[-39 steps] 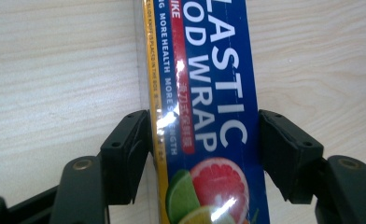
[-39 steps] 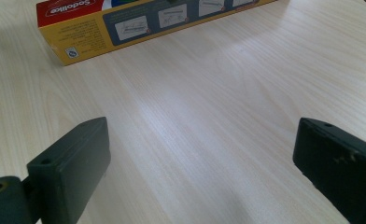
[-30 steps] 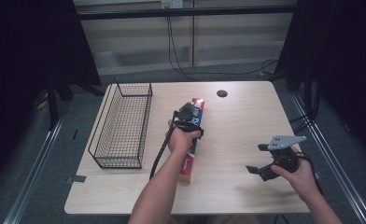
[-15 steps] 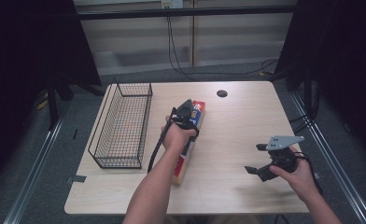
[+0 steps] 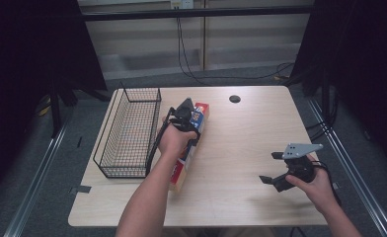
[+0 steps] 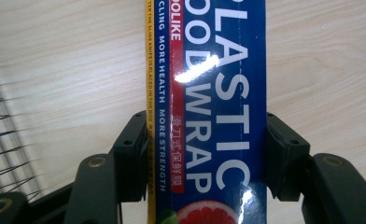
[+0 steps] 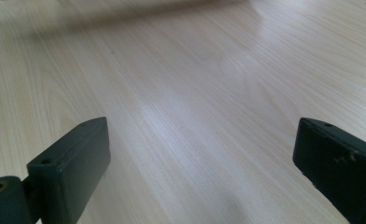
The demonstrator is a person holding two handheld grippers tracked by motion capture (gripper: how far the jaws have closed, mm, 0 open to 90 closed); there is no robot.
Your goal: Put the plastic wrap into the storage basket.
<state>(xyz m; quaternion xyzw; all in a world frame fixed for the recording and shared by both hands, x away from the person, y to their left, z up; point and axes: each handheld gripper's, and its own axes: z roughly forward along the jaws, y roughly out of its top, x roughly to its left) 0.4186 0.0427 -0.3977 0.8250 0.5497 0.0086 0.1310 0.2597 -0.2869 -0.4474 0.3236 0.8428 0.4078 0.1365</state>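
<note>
A long blue and red plastic wrap box point(image 5: 179, 170) lies lengthwise near the table's middle, just right of the wire basket point(image 5: 127, 170). My left gripper point(image 5: 184, 117) is shut on its far part. In the left gripper view the two black jaws press against both long sides of the box point(image 6: 209, 93), with the left gripper point(image 6: 207, 156) straddling it. My right gripper point(image 5: 270, 167) hovers open at the front right of the table, and nothing lies between its fingers point(image 7: 202, 158) but bare wood.
The black wire basket stands along the left side of the light wooden table point(image 5: 246, 133). A small round black cap point(image 5: 235, 98) sits at the far middle. Cables hang behind the table's far edge.
My left gripper and the box in it have shifted left, toward the basket, and slightly farther away. The right gripper has barely moved.
</note>
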